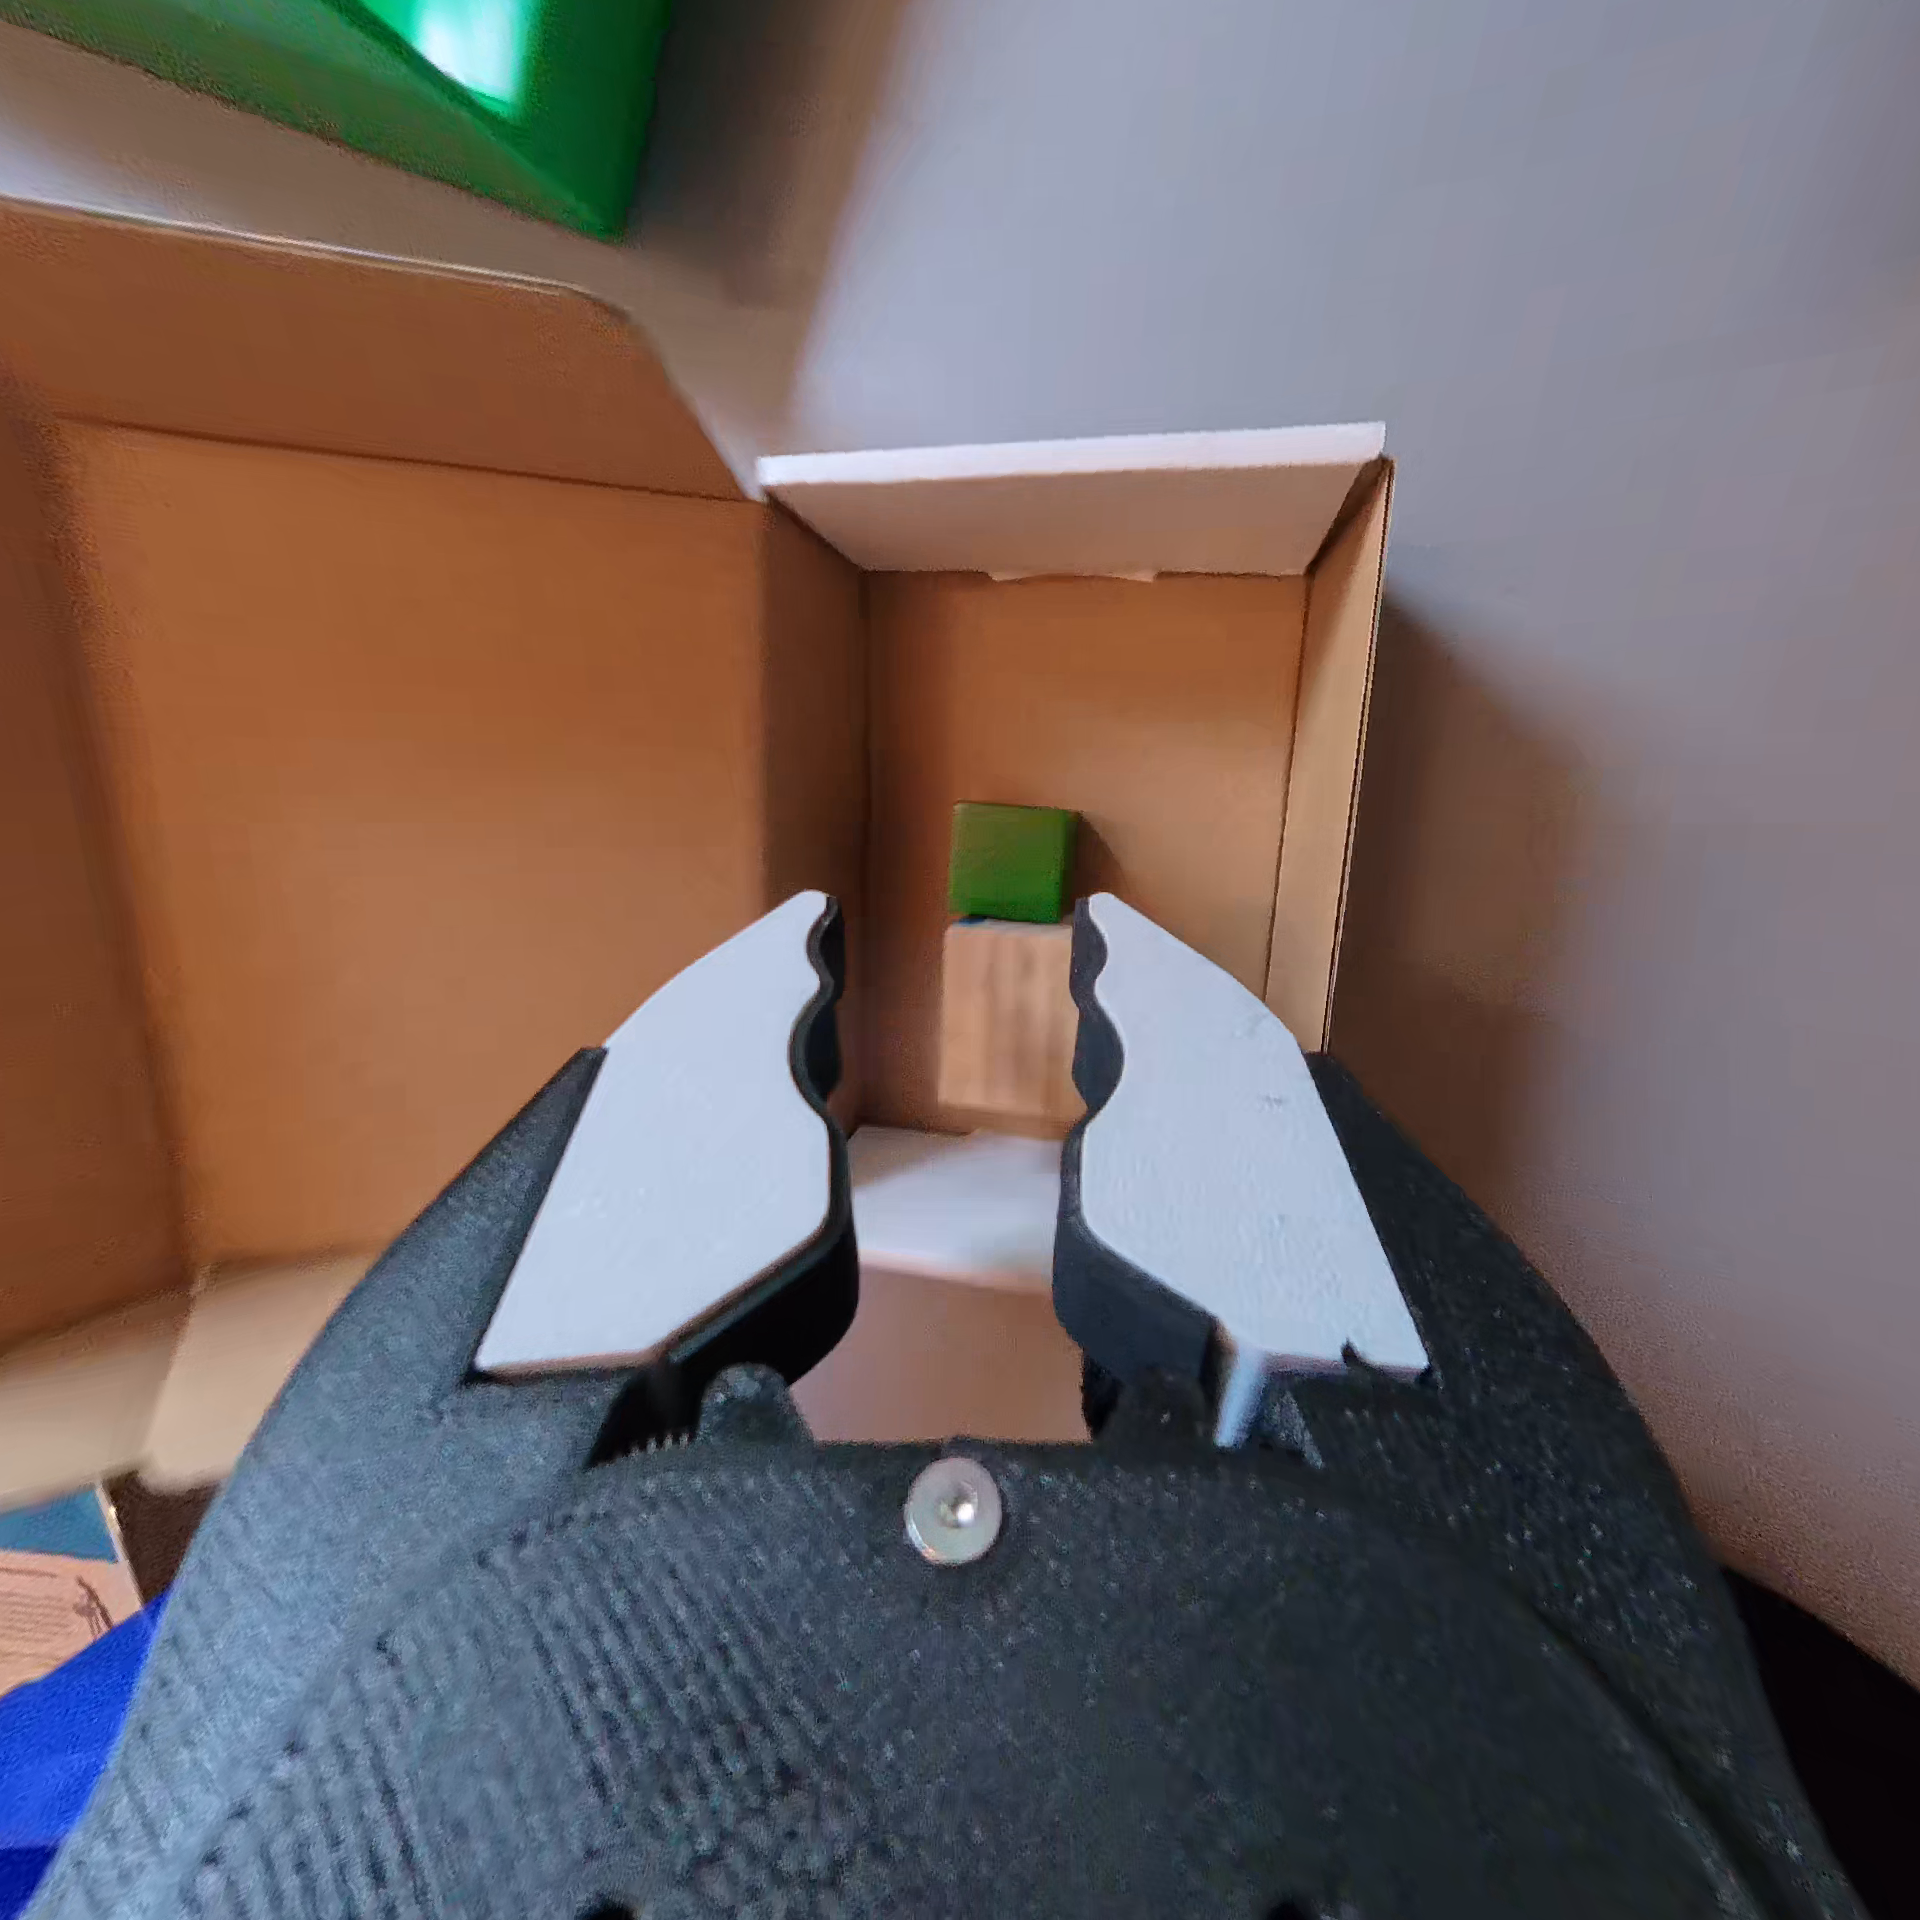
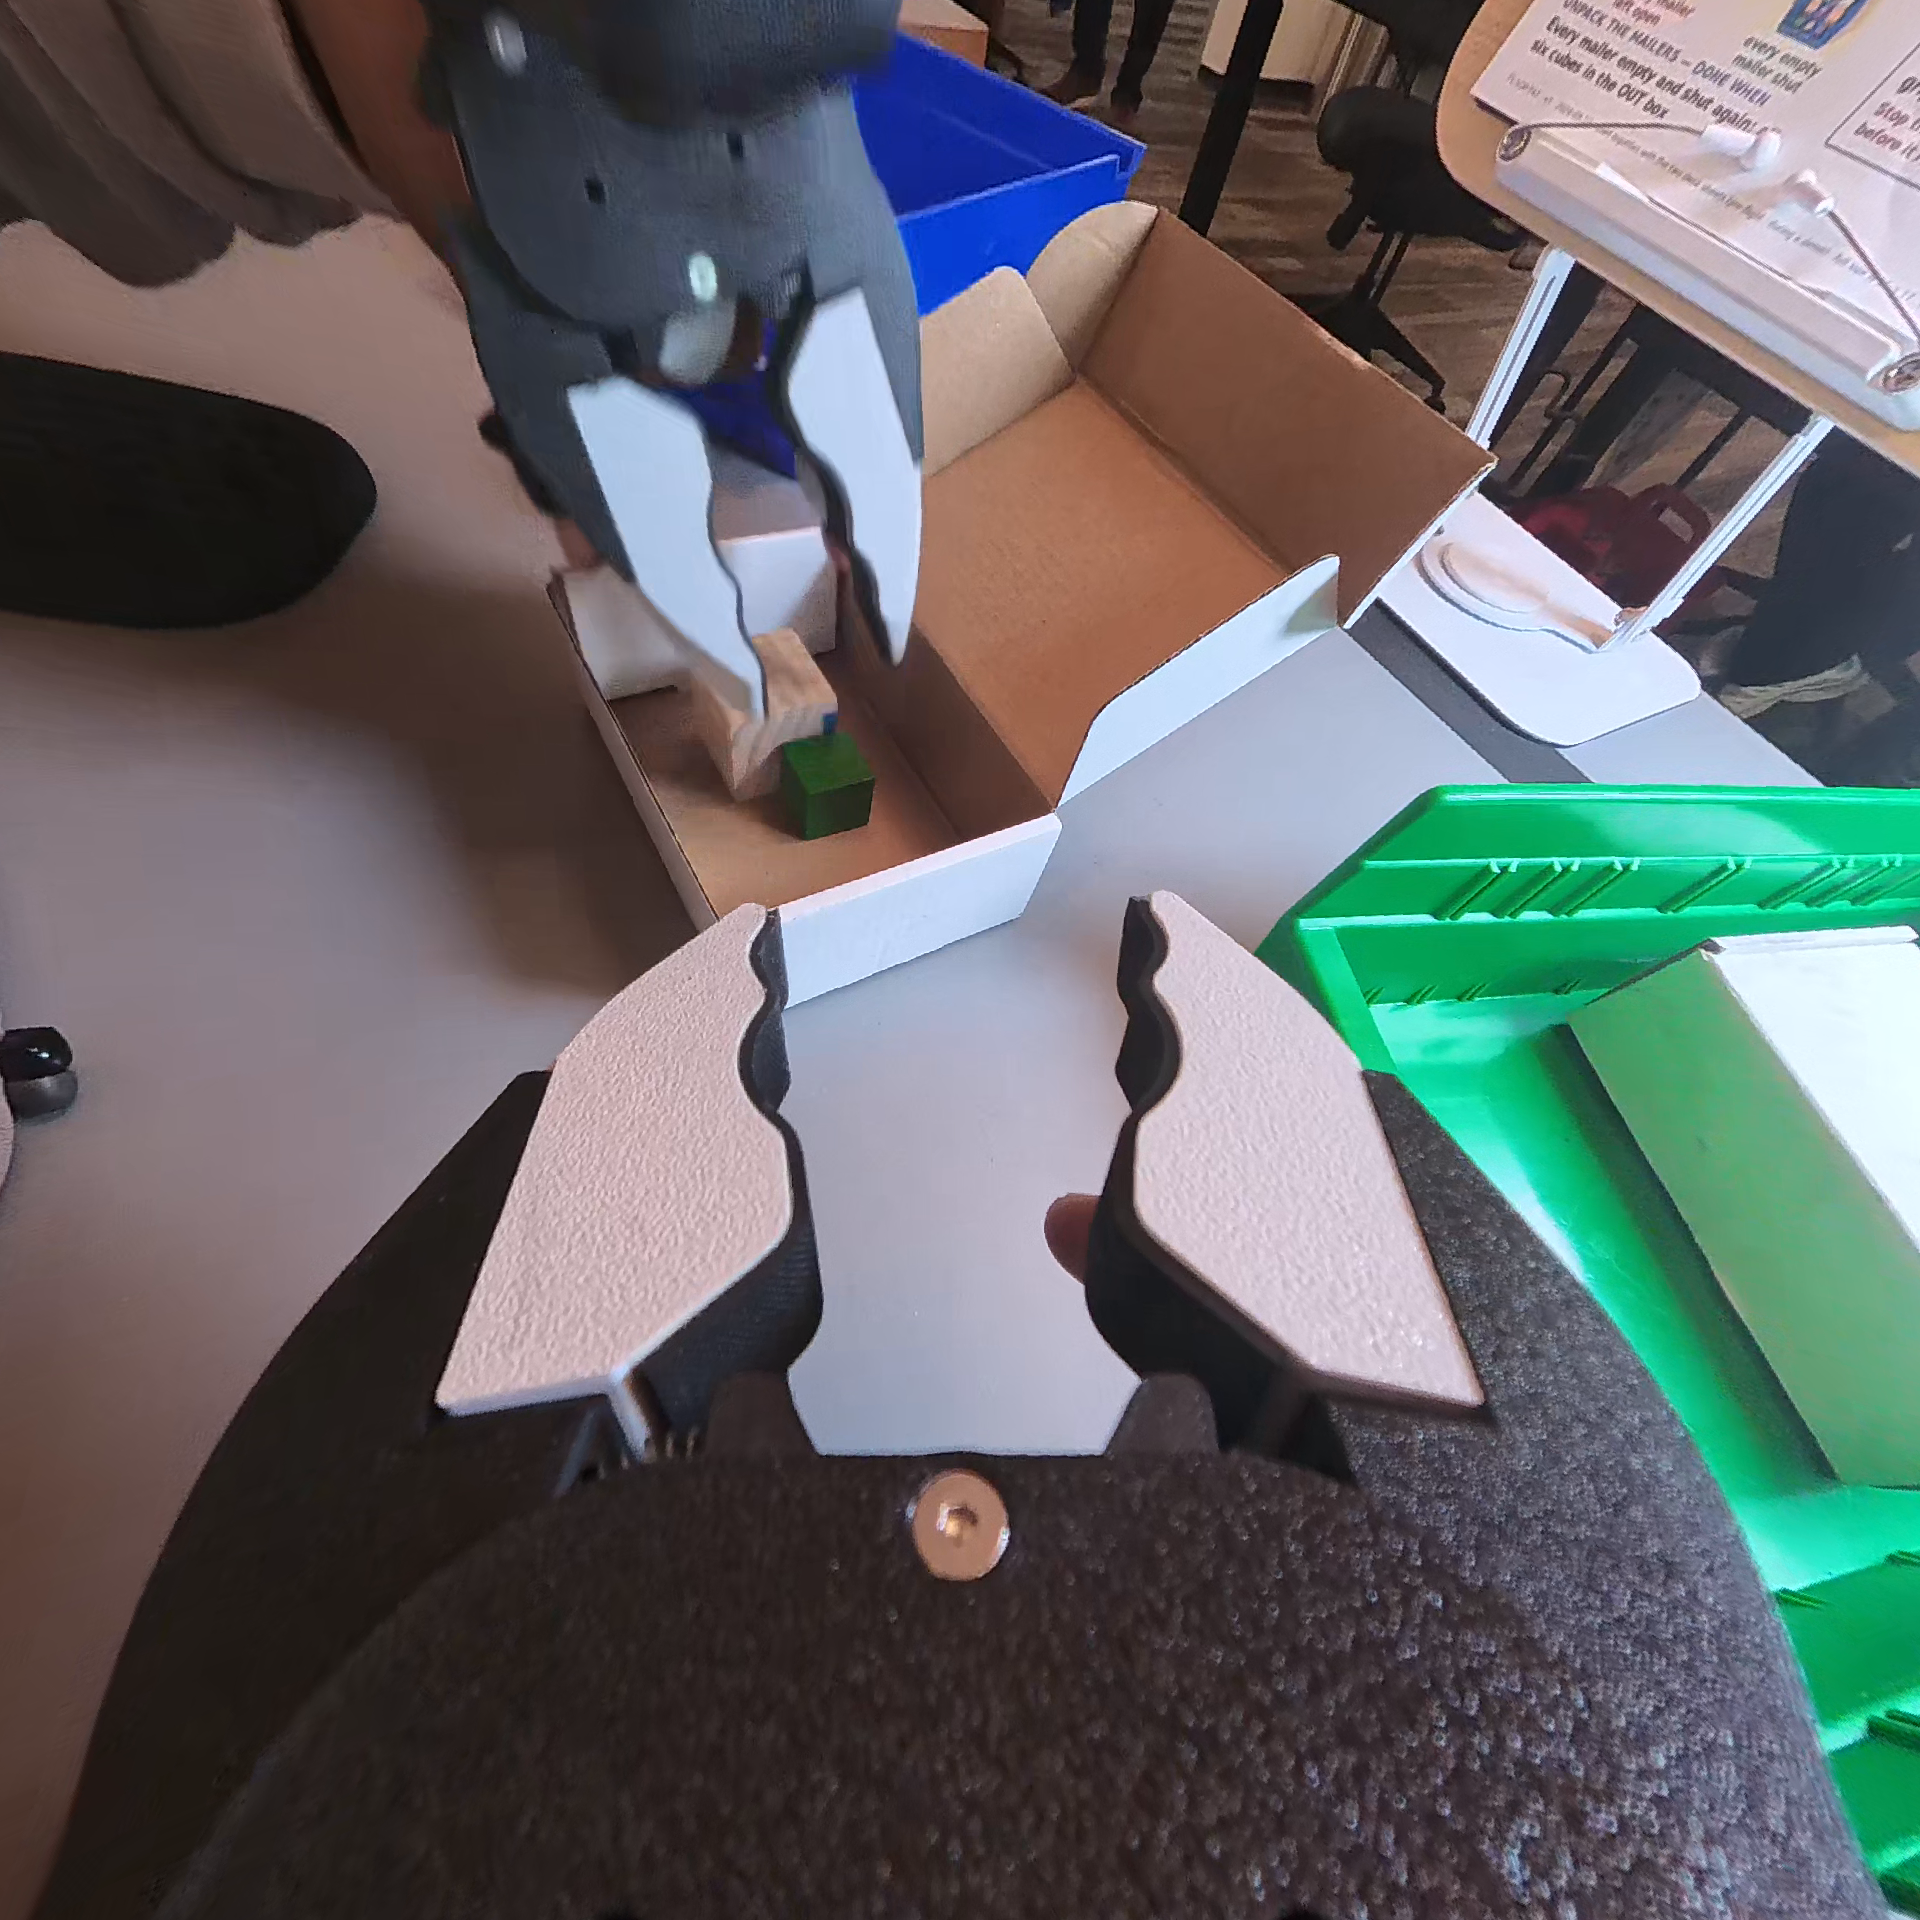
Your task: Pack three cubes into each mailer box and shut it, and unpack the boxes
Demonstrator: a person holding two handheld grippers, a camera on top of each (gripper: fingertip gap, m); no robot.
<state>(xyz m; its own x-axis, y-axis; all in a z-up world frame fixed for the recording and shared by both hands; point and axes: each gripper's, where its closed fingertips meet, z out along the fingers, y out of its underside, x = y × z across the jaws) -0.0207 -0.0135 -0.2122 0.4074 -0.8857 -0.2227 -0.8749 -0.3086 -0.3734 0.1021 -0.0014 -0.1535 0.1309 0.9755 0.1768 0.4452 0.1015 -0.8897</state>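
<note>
Grey table (image 2: 312, 935): one open mailer box (image 2: 1143, 582), two cubes; both grippers' fingers spread.

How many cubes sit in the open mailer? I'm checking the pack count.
2 for certain: a green cube and a wooden cube beside it. A blue sliver between them may be a third.

The mailer box (image 2: 1101, 561) was brown corrugated card inside and white outside. In it sat a dark green cube (image 2: 826, 787) and a pale wooden cube (image 2: 774, 696) with visible grain. The counter (image 2: 312, 935) was plain light grey. A bright green bin (image 2: 1558, 1039) held a white box (image 2: 1818, 1122); a blue bin (image 2: 987, 156) stood behind. Both grippers had black textured bodies and white finger plates.
</note>
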